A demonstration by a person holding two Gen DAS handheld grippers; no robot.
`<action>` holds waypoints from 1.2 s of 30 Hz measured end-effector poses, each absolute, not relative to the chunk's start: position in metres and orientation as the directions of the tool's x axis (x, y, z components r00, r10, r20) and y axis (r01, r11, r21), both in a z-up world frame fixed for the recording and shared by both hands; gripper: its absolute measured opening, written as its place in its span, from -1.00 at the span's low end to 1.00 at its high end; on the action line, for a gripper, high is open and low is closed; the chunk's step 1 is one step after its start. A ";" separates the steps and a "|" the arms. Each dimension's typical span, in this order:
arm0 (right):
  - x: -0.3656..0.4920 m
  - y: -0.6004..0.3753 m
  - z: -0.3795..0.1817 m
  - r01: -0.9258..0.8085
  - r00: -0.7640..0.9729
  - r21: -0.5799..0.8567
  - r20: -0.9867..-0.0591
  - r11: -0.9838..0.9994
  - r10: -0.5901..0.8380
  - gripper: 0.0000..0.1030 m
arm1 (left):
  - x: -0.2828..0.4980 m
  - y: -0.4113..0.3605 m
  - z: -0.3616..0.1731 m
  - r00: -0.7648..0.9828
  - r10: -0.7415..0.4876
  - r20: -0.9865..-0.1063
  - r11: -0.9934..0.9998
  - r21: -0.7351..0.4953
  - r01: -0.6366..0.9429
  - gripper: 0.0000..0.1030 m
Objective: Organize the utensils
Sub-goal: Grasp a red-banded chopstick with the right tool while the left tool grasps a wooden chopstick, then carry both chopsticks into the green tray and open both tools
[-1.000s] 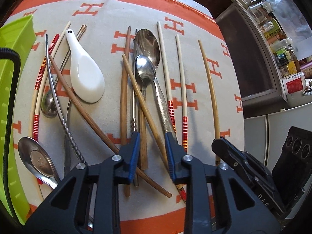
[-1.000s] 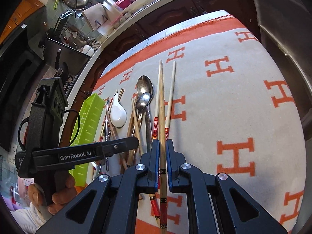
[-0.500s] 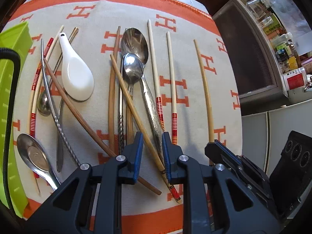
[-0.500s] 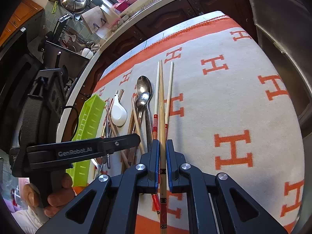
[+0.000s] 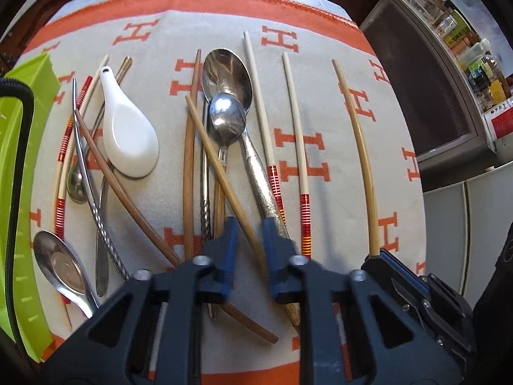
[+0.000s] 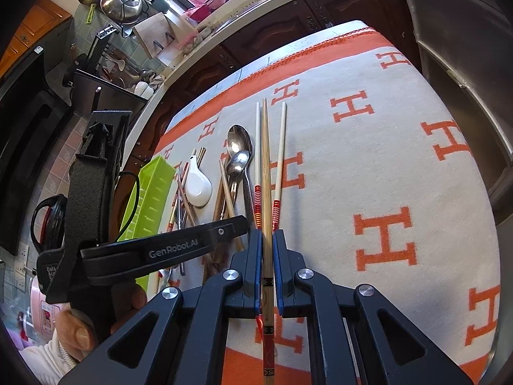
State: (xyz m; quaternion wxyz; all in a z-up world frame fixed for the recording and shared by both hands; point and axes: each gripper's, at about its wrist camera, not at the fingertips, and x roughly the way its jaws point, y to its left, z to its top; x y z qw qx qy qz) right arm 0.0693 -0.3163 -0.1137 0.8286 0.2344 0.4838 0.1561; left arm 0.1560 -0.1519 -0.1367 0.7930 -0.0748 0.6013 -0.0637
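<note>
Chopsticks and spoons lie mixed on an orange-and-cream cloth [image 5: 320, 96]. My right gripper [image 6: 266, 240] is shut on a pale bamboo chopstick [image 6: 265, 166], held above the cloth; it also shows in the left wrist view [image 5: 359, 147]. My left gripper [image 5: 250, 227] is open, its jaws astride a tan wooden chopstick [image 5: 218, 166] that lies across a small steel spoon [image 5: 226, 118] and a large steel spoon [image 5: 227, 73]. A white ceramic spoon [image 5: 128, 134] lies left of them. Two white chopsticks with red bands [image 5: 298, 147] lie to the right.
A lime-green tray [image 5: 19, 166] stands along the cloth's left edge, also in the right wrist view [image 6: 147, 199]. More chopsticks and steel spoons [image 5: 61, 263] lie beside it. A kitchen counter with pots [image 6: 121, 6] is behind the table. Bottles [image 5: 474, 64] stand at right.
My left gripper has moved forward along the tan chopstick and its jaws have narrowed around it. My right gripper still holds the bamboo chopstick, lifted slightly.
</note>
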 end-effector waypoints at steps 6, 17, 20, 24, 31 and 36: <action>0.063 -0.312 -0.106 -0.046 0.483 0.541 -0.724 0.840 0.493 -0.87 | 0.152 -0.139 -0.132 0.301 -0.210 -0.930 0.976 -0.219 0.002 -0.92; 0.046 -0.279 -0.070 -0.120 0.485 0.545 -0.697 0.830 0.528 -0.87 | 0.115 -0.103 -0.058 0.408 -0.287 -0.867 0.957 -0.277 0.084 -0.92; 0.042 -0.257 -0.055 -0.153 0.475 0.557 -0.683 0.816 0.555 -0.87 | 0.101 -0.081 -0.036 0.422 -0.283 -0.861 0.959 -0.267 0.097 -0.92; 0.040 -0.220 -0.038 -0.201 0.444 0.576 -0.667 0.792 0.598 -0.87 | 0.087 -0.036 -0.010 0.450 -0.233 -0.862 0.972 -0.225 0.071 -0.92; 0.051 -0.125 -0.025 -0.261 0.335 0.591 -0.686 0.763 0.646 -0.87 | 0.076 0.058 0.007 0.504 -0.062 -0.861 0.994 -0.099 -0.047 -0.92; 0.074 -0.065 -0.034 -0.236 0.287 0.589 -0.718 0.773 0.634 -0.87 | 0.088 0.112 -0.017 0.480 0.001 -0.877 0.994 -0.053 -0.098 -0.92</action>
